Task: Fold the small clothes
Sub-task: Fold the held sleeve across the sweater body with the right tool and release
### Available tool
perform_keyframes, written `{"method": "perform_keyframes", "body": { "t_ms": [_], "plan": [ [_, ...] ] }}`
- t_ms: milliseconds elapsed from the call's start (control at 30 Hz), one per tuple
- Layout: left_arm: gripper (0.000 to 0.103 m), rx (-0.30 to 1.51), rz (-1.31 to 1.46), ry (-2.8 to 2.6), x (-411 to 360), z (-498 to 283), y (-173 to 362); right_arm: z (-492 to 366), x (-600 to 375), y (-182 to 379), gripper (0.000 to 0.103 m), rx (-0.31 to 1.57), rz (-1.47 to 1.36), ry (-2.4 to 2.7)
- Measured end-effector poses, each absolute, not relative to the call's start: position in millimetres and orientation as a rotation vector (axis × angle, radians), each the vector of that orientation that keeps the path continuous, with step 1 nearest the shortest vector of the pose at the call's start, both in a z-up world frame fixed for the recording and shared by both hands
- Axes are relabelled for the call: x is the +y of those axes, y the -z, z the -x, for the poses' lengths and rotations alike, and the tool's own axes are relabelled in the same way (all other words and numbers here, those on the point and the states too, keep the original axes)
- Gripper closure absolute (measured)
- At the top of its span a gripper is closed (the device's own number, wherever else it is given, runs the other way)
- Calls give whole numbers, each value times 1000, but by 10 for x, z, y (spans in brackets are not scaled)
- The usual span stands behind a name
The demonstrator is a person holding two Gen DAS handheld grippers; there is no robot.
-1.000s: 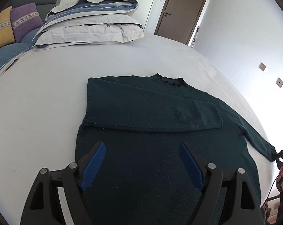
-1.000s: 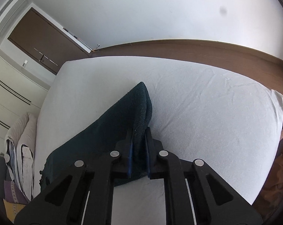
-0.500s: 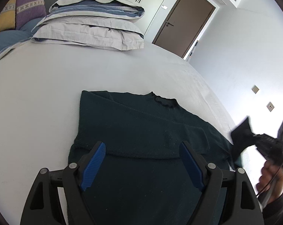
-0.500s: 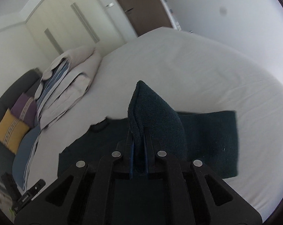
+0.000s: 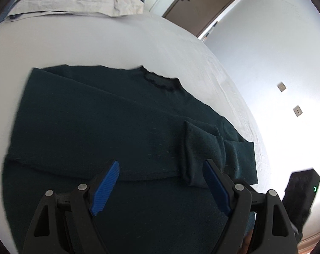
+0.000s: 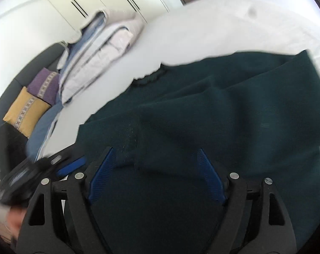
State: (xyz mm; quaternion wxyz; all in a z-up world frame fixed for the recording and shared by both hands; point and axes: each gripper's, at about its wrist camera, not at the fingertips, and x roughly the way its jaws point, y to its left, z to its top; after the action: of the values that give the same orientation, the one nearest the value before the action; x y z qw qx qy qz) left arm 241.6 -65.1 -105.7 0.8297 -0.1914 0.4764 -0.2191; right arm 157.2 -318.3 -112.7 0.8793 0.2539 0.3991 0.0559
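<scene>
A dark green sweater (image 5: 100,127) lies flat on the white bed, collar (image 5: 157,80) at the far side. Both sleeves are folded across its chest; the right sleeve's cuff (image 5: 200,148) lies on top near the middle right. My left gripper (image 5: 160,182) is open and empty just above the sweater's lower part. My right gripper (image 6: 155,169) is open and empty, close above the sweater (image 6: 223,110), over the folded sleeve's cuff edge (image 6: 136,144). The right gripper's body shows at the right edge of the left wrist view (image 5: 302,194).
The white bed (image 5: 96,42) spreads around the sweater. Folded grey and blue bedding (image 5: 75,2) is stacked at its far end, also in the right wrist view (image 6: 100,48). Yellow and purple cushions (image 6: 30,105) lie on a sofa to the left. A brown door (image 5: 202,4) is behind.
My right gripper carried the right sleeve over the chest, let it go and opened. My left gripper moved closer to the sweater and stayed open.
</scene>
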Motion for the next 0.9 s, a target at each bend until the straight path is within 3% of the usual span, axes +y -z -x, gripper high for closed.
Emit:
{"method": "perform_keyframes", "body": {
  "t_ms": [133, 267, 333, 400, 500, 667, 900],
  "plan": [
    [22, 1048, 355, 462, -1033, -2581, 1149, -1082, -3649, 1158, 26, 838, -671, -78],
    [32, 1083, 265, 440, -1388, -2792, 1254, -746, -3907, 1285, 35, 818, -727, -54],
    [41, 1097, 230, 425, -1512, -2862, 1306, -669, -3964, 1339, 46, 814, -728, -56],
    [68, 1105, 211, 405, -1566, -2916, 1322, -623, -4005, 1372, 52, 819, -716, -53],
    [88, 1102, 187, 406, -1573, -2907, 1221, -593, -4059, 1364, 53, 817, -722, -54],
    [95, 984, 125, 440, -1570, -2768, 835, -641, -4102, 1318, 52, 810, -729, -43],
    [96, 926, 197, 442, -1175, -2864, 605, -761, -4260, 1312, 51, 783, -846, -5]
  ]
}}
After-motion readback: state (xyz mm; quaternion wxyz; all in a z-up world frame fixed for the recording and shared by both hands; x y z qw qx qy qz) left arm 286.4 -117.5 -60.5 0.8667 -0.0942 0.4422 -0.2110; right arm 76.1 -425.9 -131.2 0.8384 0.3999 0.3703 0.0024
